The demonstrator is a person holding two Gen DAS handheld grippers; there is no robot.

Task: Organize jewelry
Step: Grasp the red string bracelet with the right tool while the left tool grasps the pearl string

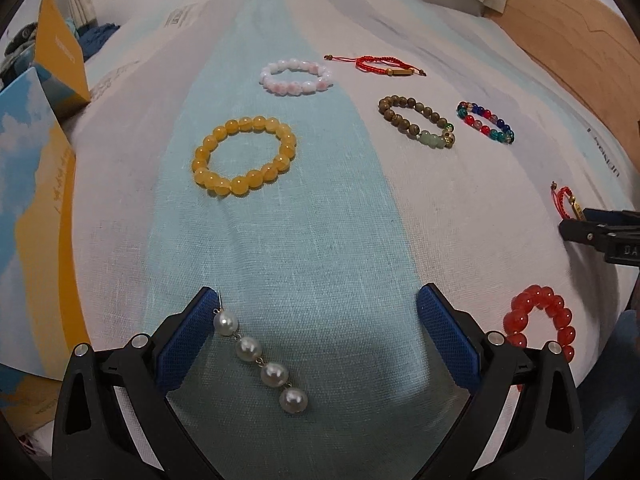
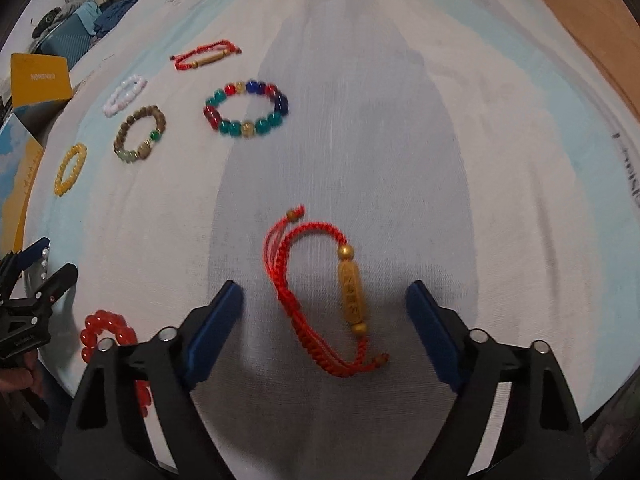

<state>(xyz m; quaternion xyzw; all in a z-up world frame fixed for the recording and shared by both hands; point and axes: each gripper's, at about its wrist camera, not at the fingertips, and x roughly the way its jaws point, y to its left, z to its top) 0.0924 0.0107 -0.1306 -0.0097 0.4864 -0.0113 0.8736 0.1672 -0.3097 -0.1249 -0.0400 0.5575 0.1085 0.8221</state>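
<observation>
Covering the surface: a pale cloth point(image 1: 320, 240) with light blue bands fills both views.
Left gripper point(image 1: 316, 308): lower middle of the left wrist view, blue pads spread wide, gripping nothing.
Right gripper point(image 2: 324, 300): lower middle of the right wrist view, pads wide apart — not touching the bracelet between them.
Pearl strand point(image 1: 260, 360): four pearls on a wire, lower left of the left view, its top end just beside the left pad; whether they touch, I cannot tell.
Red cord bracelet point(image 2: 320, 300): lies flat between the right pads, with a gold tube bead.
Yellow bead bracelet point(image 1: 245, 157): centre left, left view.
Red bead bracelet point(image 1: 540, 320): lower right, left view.
Multicoloured bracelet point(image 2: 247, 109): upper left of the right view — well apart from the pads.
</observation>
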